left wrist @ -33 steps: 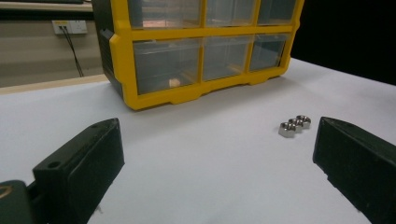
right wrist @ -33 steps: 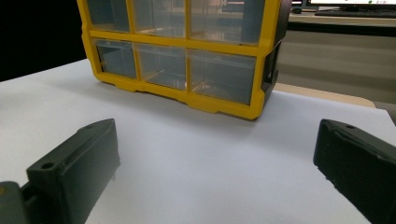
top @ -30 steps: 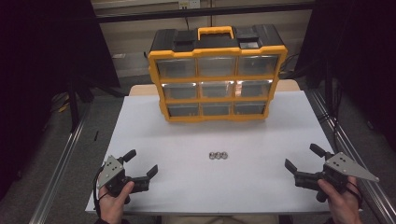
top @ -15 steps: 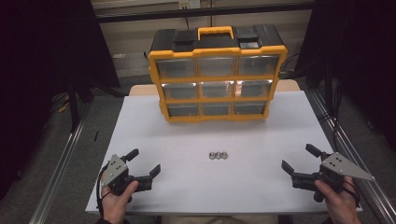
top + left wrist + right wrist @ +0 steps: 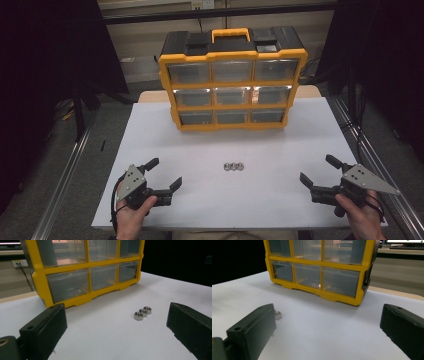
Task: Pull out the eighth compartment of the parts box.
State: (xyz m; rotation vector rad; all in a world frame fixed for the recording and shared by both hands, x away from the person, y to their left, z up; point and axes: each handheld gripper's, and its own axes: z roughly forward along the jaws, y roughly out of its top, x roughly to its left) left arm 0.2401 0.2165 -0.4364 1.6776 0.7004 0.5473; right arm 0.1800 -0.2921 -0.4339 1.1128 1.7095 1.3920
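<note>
Three small steel nuts point(image 5: 233, 166) lie in a row on the white table point(image 5: 280, 150), in front of a yellow and black drawer cabinet point(image 5: 232, 80) with clear drawers, all shut. My left gripper point(image 5: 164, 174) rests near the front left corner, open and empty. My right gripper point(image 5: 320, 170) sits near the front right corner, also open and empty. In the left gripper view the nuts point(image 5: 142, 312) lie ahead between the jaws, with the cabinet point(image 5: 85, 272) behind. In the right gripper view one nut point(image 5: 277, 314) peeks out beside the left jaw, before the cabinet point(image 5: 319, 267).
Metal rails point(image 5: 70, 170) run along both sides of the table. Dark curtains hang to the left and right. A wooden strip point(image 5: 310, 92) shows behind the white sheet at the cabinet's sides.
Both grippers have shifted slightly, the left one a little right and the right one a little left. The nuts and cabinet have not moved.
</note>
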